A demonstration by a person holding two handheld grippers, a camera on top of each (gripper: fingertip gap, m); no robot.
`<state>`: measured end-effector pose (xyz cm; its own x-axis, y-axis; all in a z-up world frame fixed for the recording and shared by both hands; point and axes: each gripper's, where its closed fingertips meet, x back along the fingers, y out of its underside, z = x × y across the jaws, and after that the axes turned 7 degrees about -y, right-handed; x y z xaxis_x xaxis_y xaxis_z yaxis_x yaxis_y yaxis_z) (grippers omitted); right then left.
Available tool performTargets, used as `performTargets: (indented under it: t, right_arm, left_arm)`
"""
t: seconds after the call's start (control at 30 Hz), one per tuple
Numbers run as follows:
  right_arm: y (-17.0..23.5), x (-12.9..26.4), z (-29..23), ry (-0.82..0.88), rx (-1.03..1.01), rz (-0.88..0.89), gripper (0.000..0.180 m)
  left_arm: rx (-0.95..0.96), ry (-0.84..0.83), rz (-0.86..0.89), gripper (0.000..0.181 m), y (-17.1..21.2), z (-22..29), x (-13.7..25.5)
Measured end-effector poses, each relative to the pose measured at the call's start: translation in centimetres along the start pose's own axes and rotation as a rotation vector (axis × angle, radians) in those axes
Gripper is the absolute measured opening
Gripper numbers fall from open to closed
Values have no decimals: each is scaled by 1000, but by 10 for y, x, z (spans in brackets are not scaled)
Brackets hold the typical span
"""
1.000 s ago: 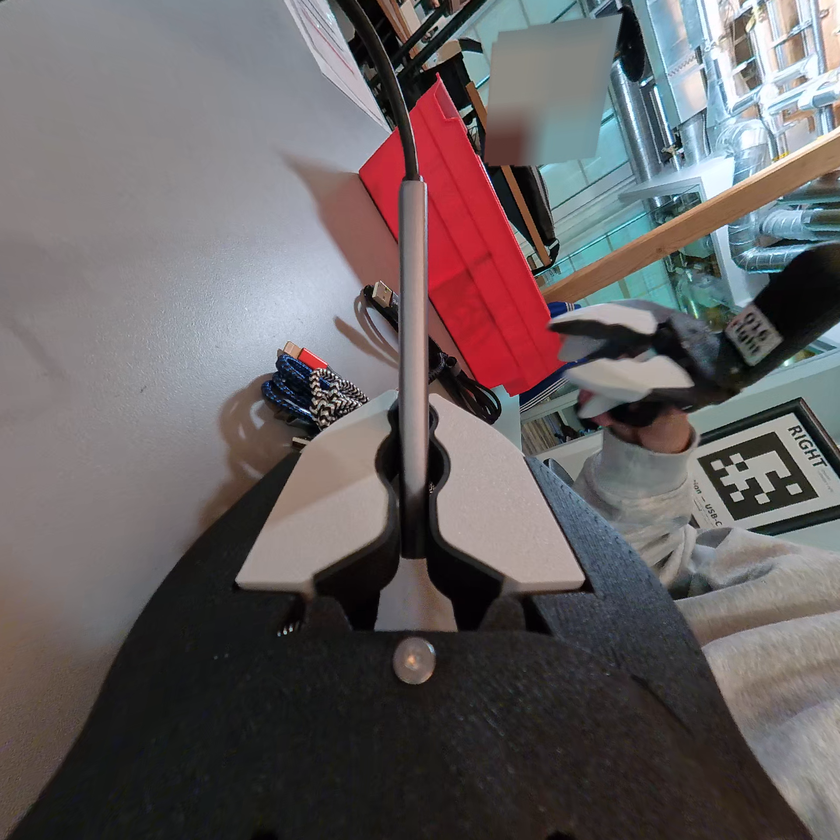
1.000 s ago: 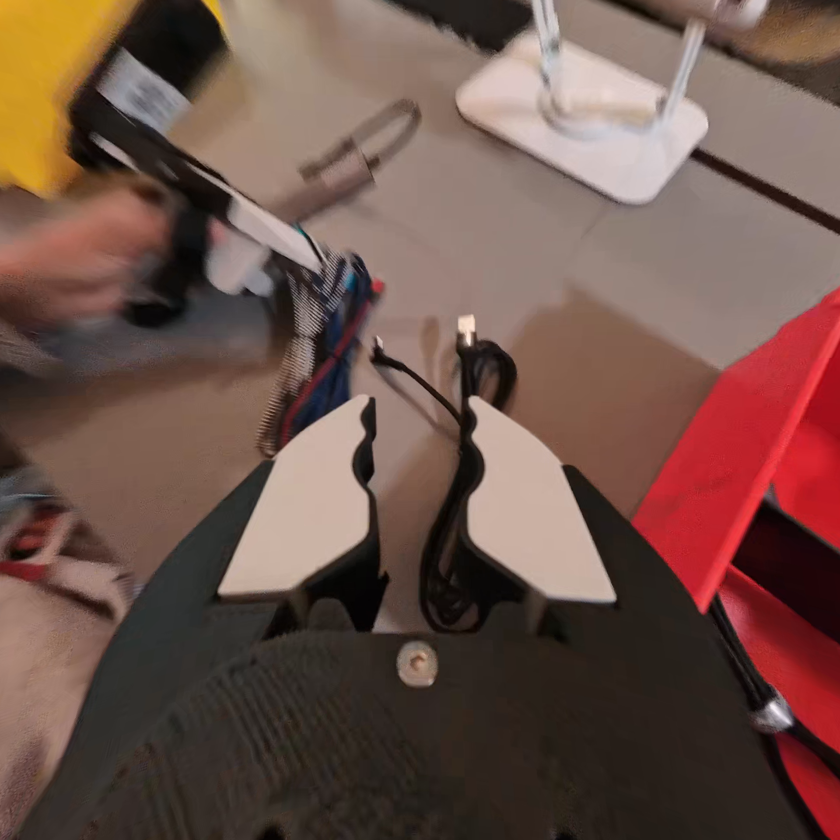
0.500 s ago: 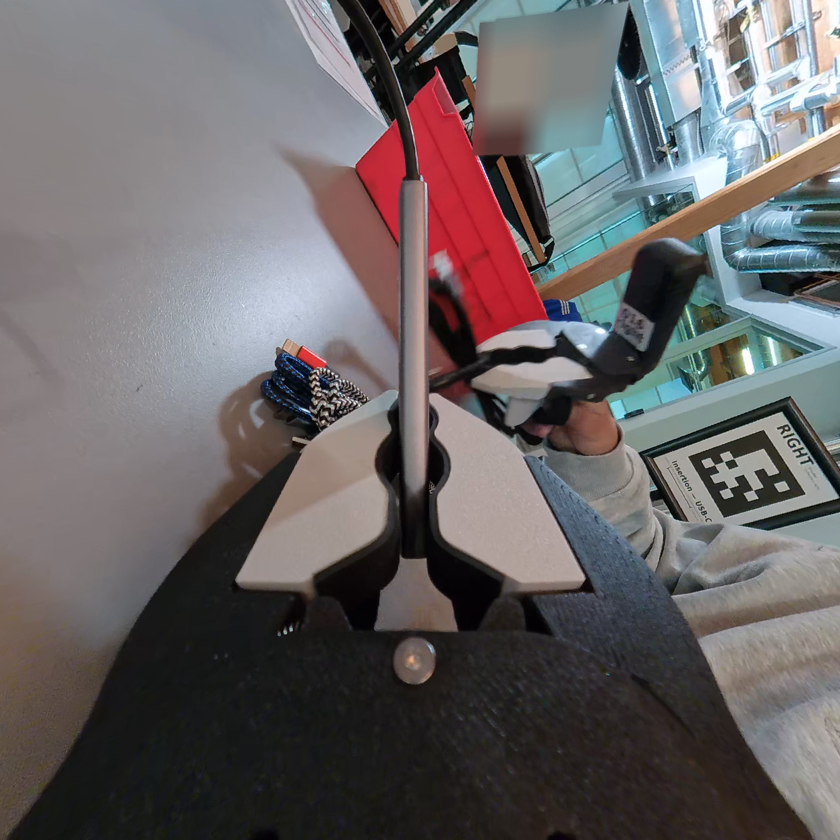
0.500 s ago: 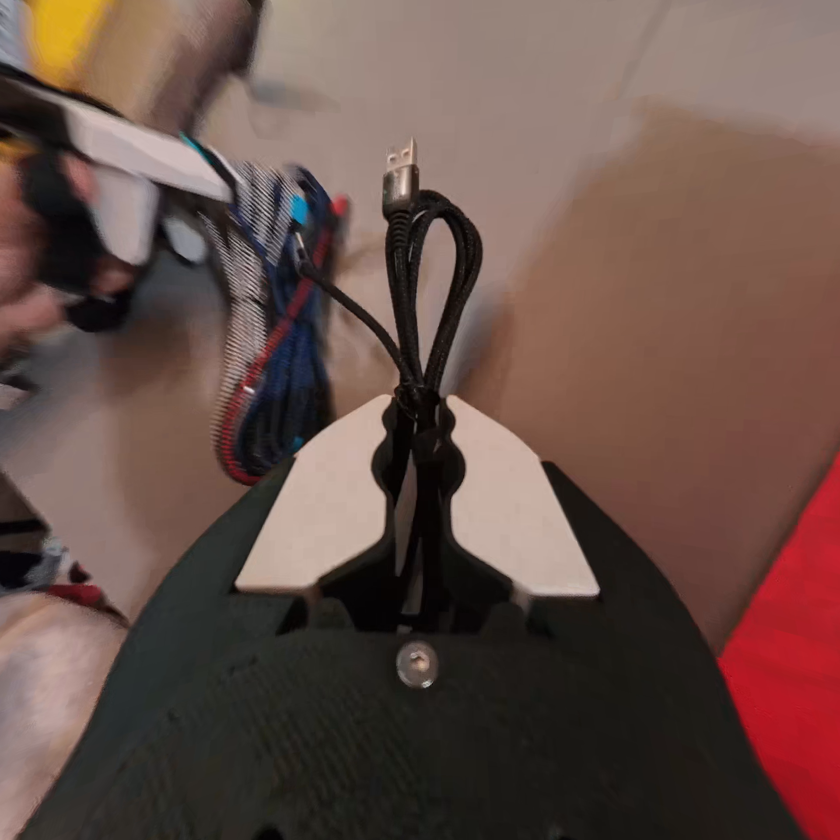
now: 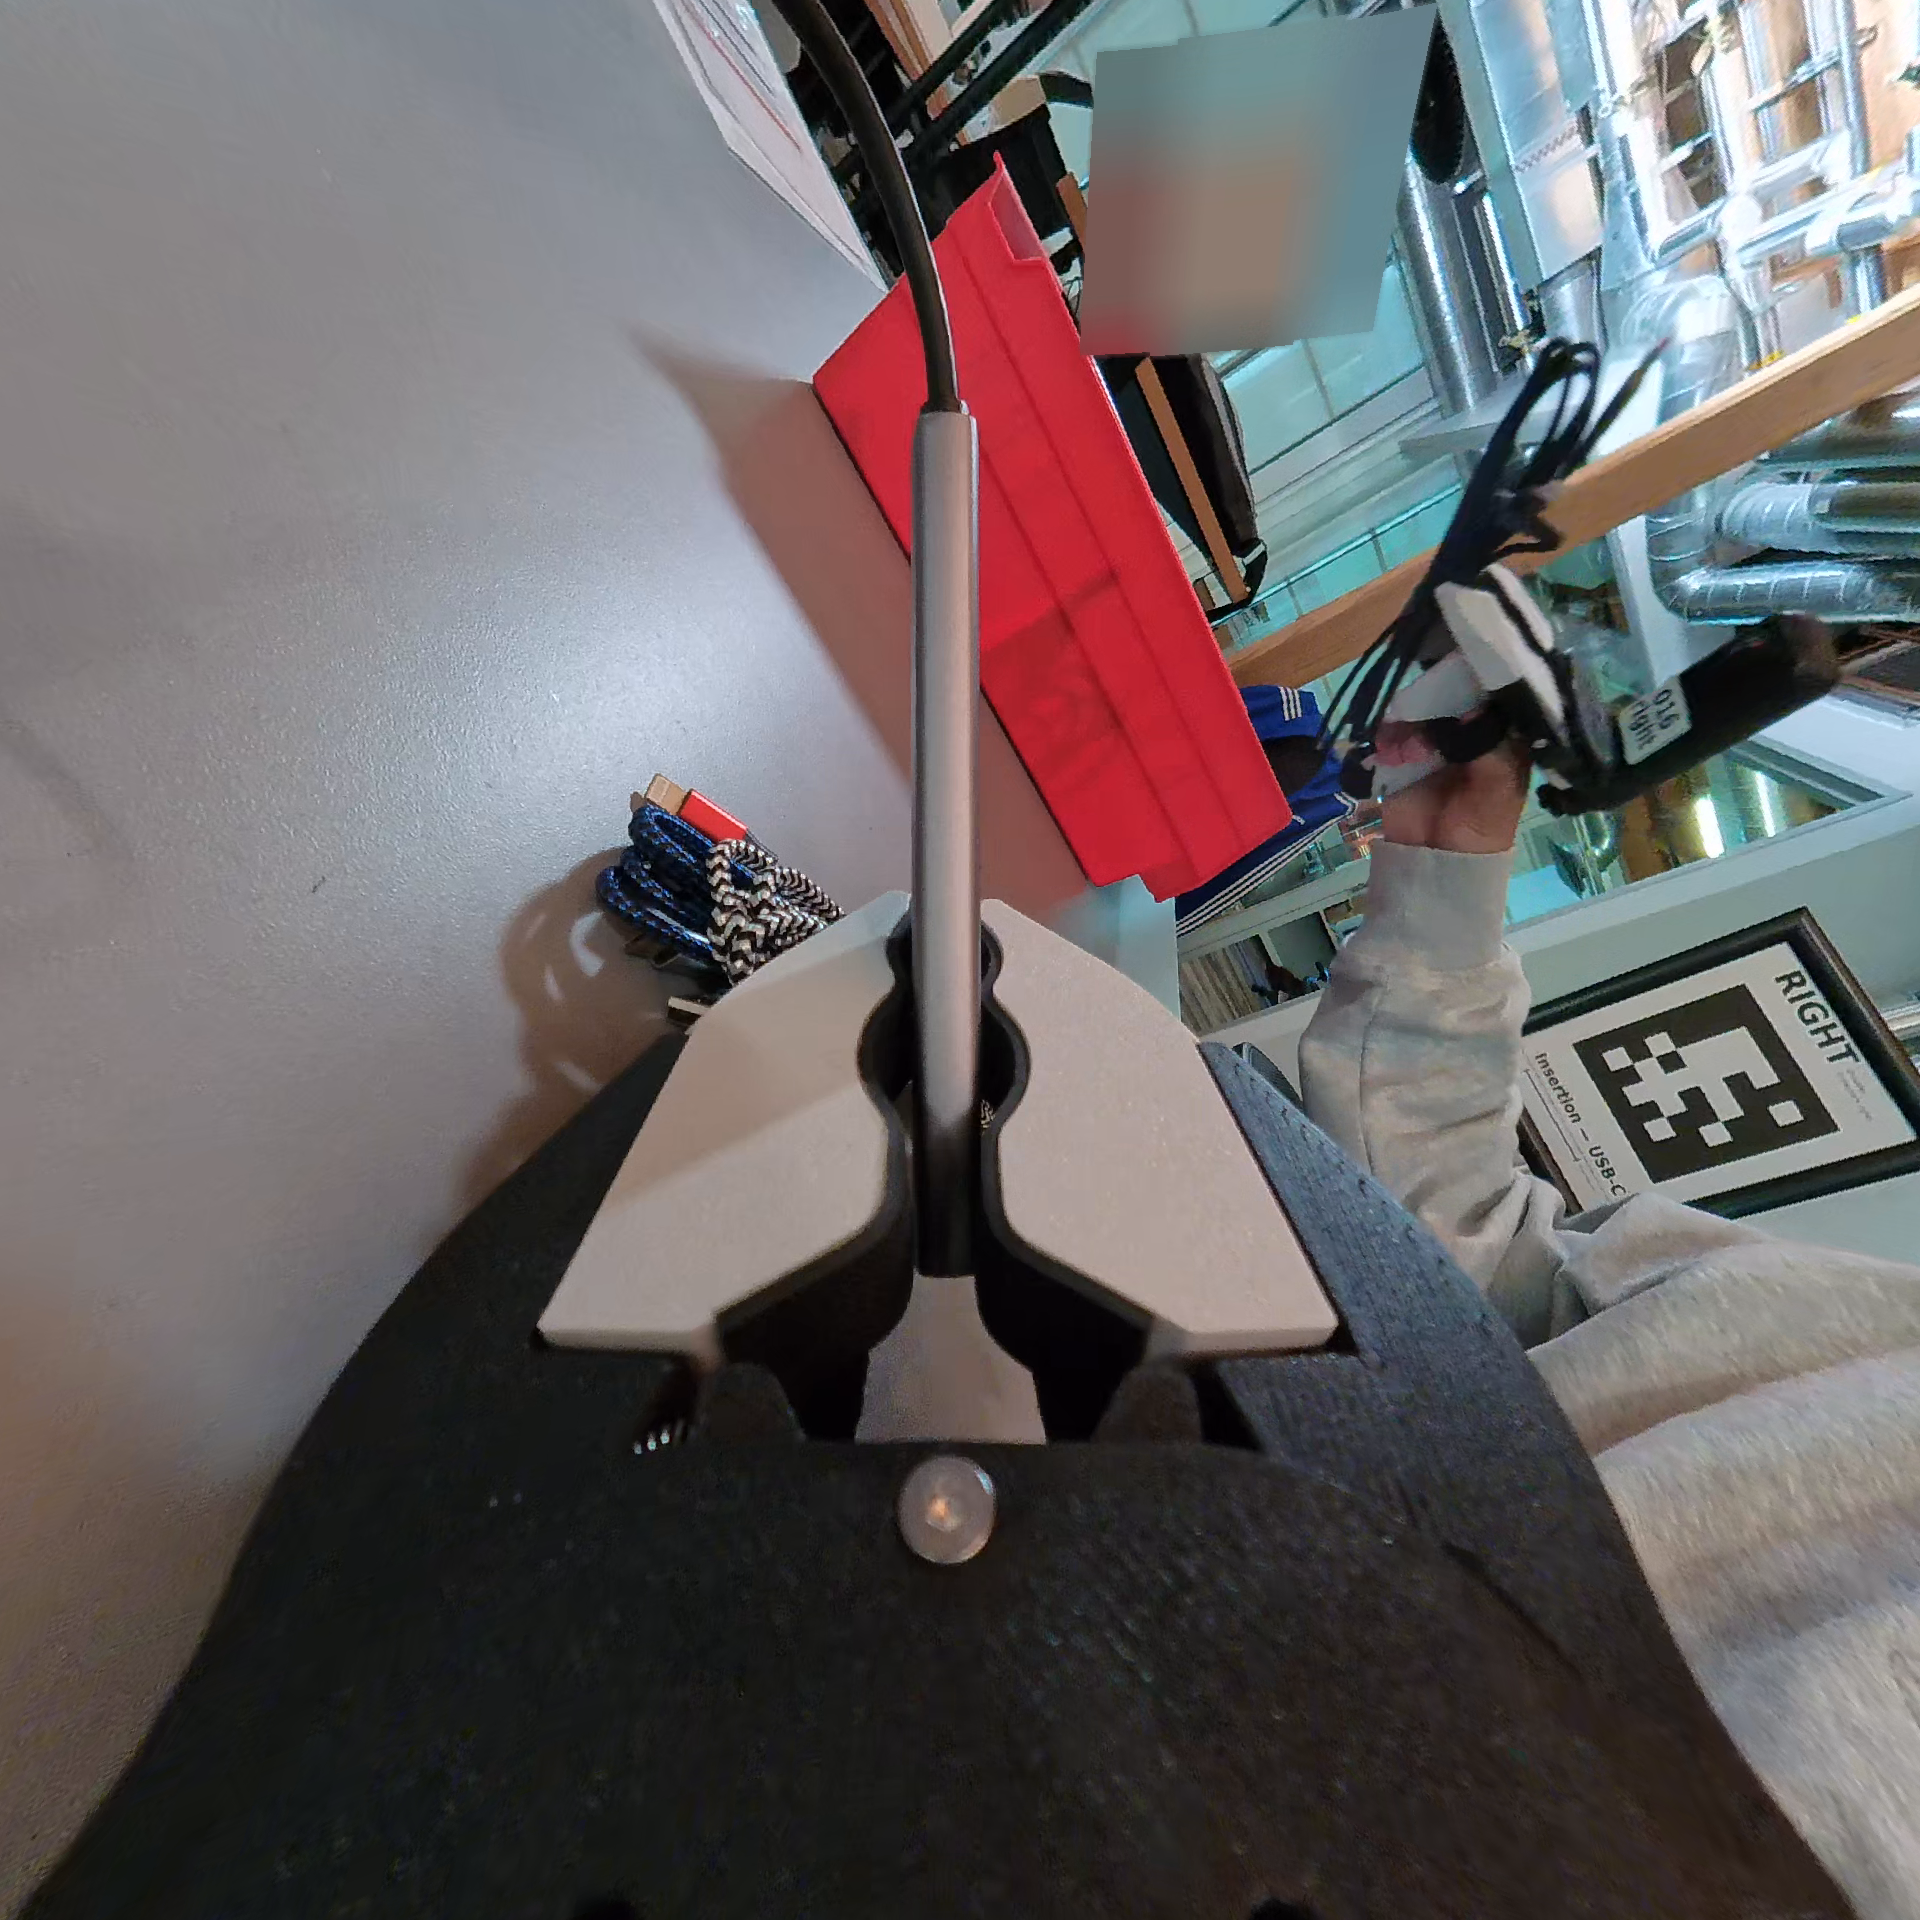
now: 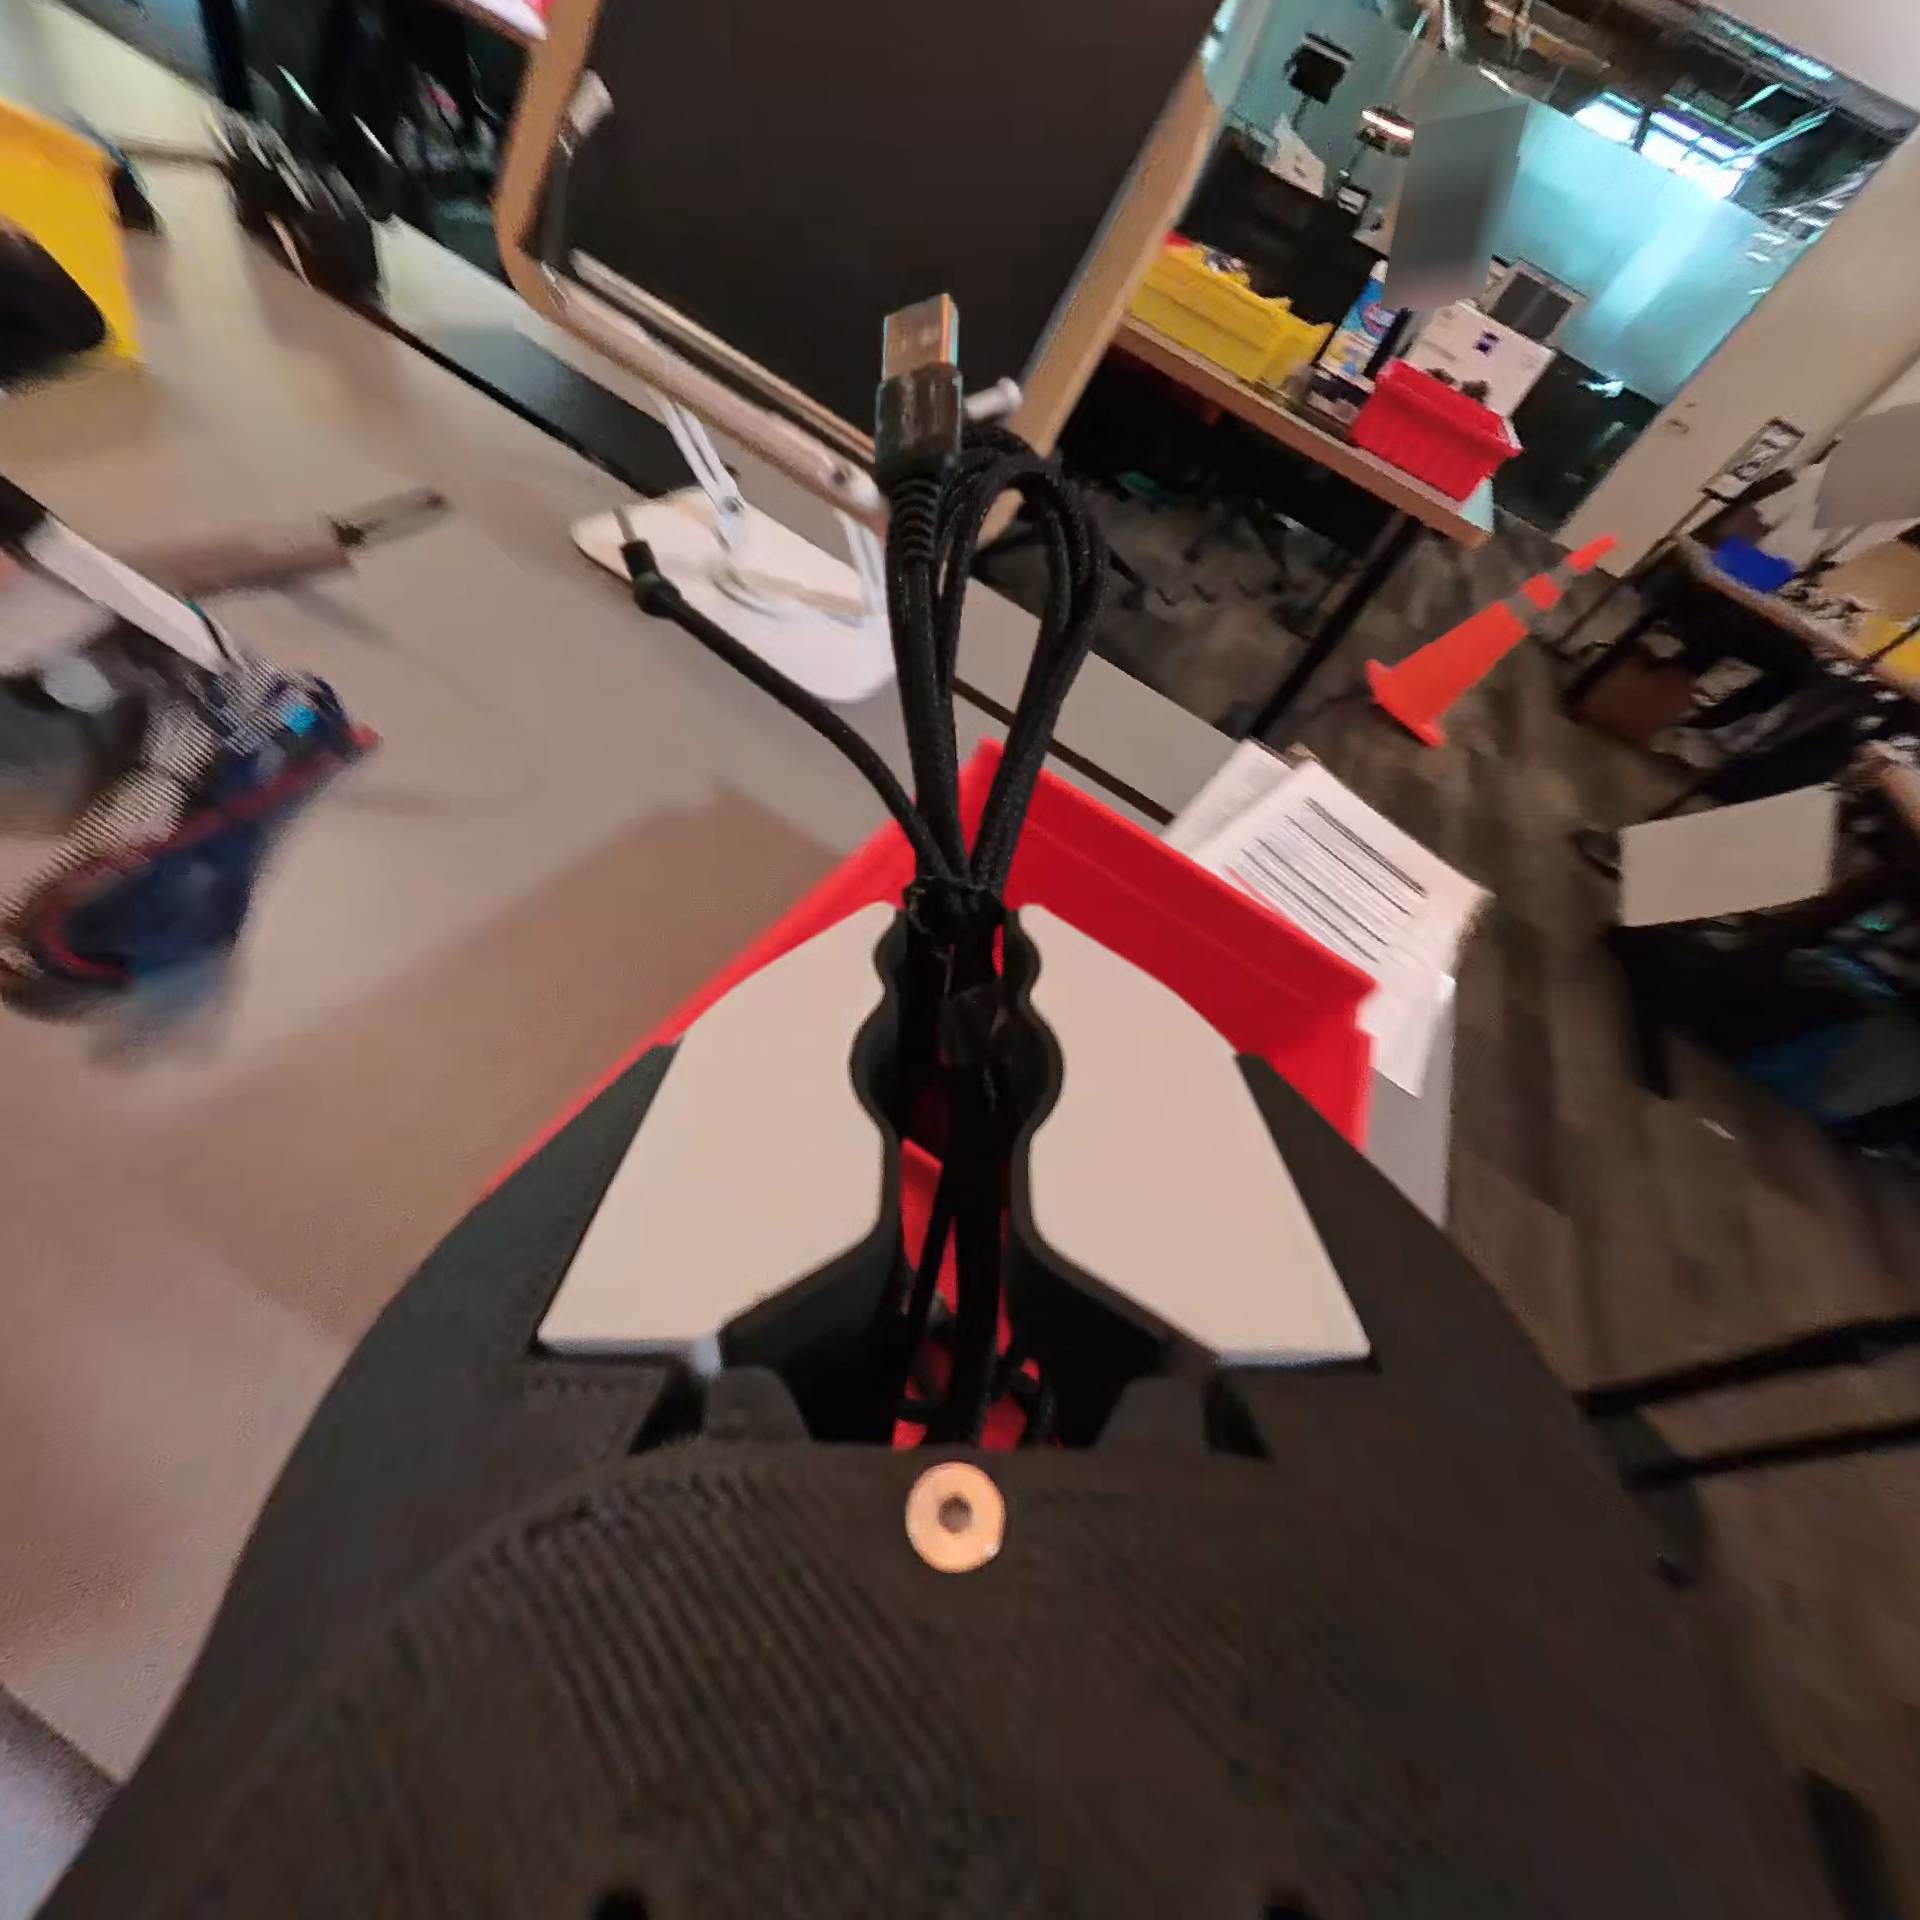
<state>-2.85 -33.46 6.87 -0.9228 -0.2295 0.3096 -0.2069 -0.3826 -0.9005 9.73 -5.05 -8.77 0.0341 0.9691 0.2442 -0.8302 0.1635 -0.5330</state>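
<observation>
My left gripper [image 5: 943, 935] is shut on a slim grey bar [image 5: 943, 665] that ends in a black cable [image 5: 894, 187], held on edge above the grey table [image 5: 312, 520]. My right gripper [image 6: 956, 914] is shut on a bundled black braided cable [image 6: 987, 623] with a metal USB plug [image 6: 920, 338] sticking up. It holds the bundle in the air above the red bin [image 6: 1174, 914]. The right gripper also shows in the left wrist view [image 5: 1496, 644], raised, with the black cable [image 5: 1496, 520] hanging from it. A bundle of blue and black-and-white braided cables [image 5: 717, 894] lies on the table near my left gripper.
The red bin [image 5: 1060, 623] stands on the table beside the cable bundle [image 6: 187, 831]. A white stand base [image 6: 748, 592] carries a dark panel at the back. Printed sheets [image 6: 1340, 883] lie past the bin. A framed marker card [image 5: 1725, 1081] and a grey sleeve [image 5: 1434, 1039] are at the right. The grippers' ends are close to 35 cm from one another.
My right gripper closed on the black cable bundle on the table, then lifted it up and over toward the red bin. My left gripper kept still with the grey bar.
</observation>
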Motion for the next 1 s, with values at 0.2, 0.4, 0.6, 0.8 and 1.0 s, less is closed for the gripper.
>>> performTargets:
  t: [0.2,0.4,0.6,0.8,1.0]
  right_arm:
    - [57,6,24,67,90,-146,18]
    - [90,-12,17,60,206,-239,20]
    - [119,-19,23,76,138,-339,46]
    - [111,-18,21,49,66,-289,40]
    - [133,-28,-7,-93,-33,-455,51]
  left_arm:
    - [2,0,-2,7,0,0,0]
    - [5,3,-3,8,0,0,0]
    - [7,5,-4,7,0,0,0]
    - [10,7,-5,7,0,0,0]
    - [10,7,-5,7,0,0,0]
